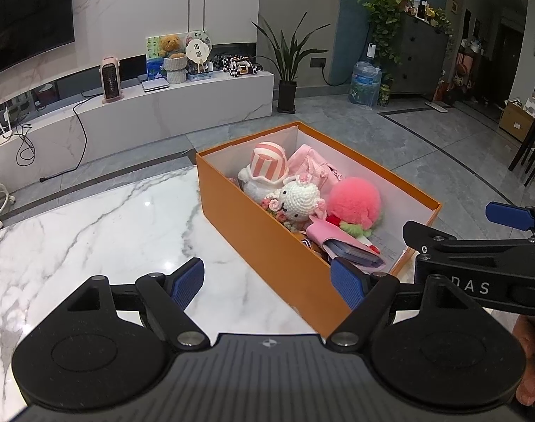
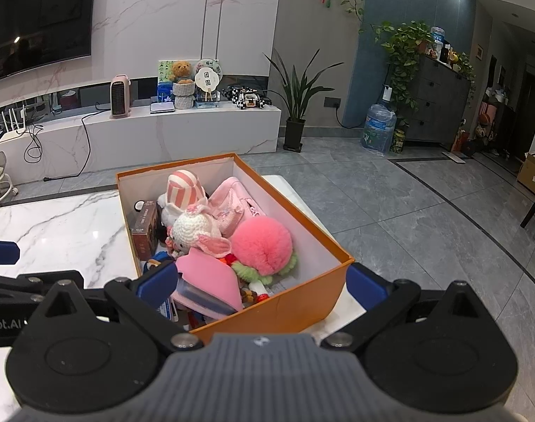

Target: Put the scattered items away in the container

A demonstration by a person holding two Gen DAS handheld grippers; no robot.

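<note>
I see the white marble counter (image 1: 91,232) filling the near view, with one orange box (image 1: 267,246) sitting on it near its right end. The box stands open at the top and holds every toy I can find; nothing else lies on the bare marble I can see.

My left gripper (image 1: 267,283) points down at the counter just short of the box's near long wall, its fingers (image 1: 186,281) spread wide with nothing between them but marble and the box corner. My right gripper (image 2: 262,281) hangs over the near end of the box, fingers (image 2: 366,286) also wide: one blue pad sits over the box interior, the other outside its right corner, so the near wall lies between them, not pressed. From the left camera the right gripper comes in from the right edge, and part of a hand (image 1: 531,358) shows below it.

In the box I count one pink fluffy ball (image 2: 262,242), one white crocheted doll (image 2: 193,227) with pink ears, one pink-and-white striped plush (image 2: 181,184), one pale pink fabric piece (image 2: 232,200), one pink pouch (image 2: 207,281) and one dark brown carton (image 2: 144,232) against the left wall. Smaller bits lie beneath; I cannot tell what they are.

Beyond the counter are a low TV bench (image 2: 162,130), one potted plant (image 2: 295,105) and one water jug (image 2: 378,130) on the grey floor.
</note>
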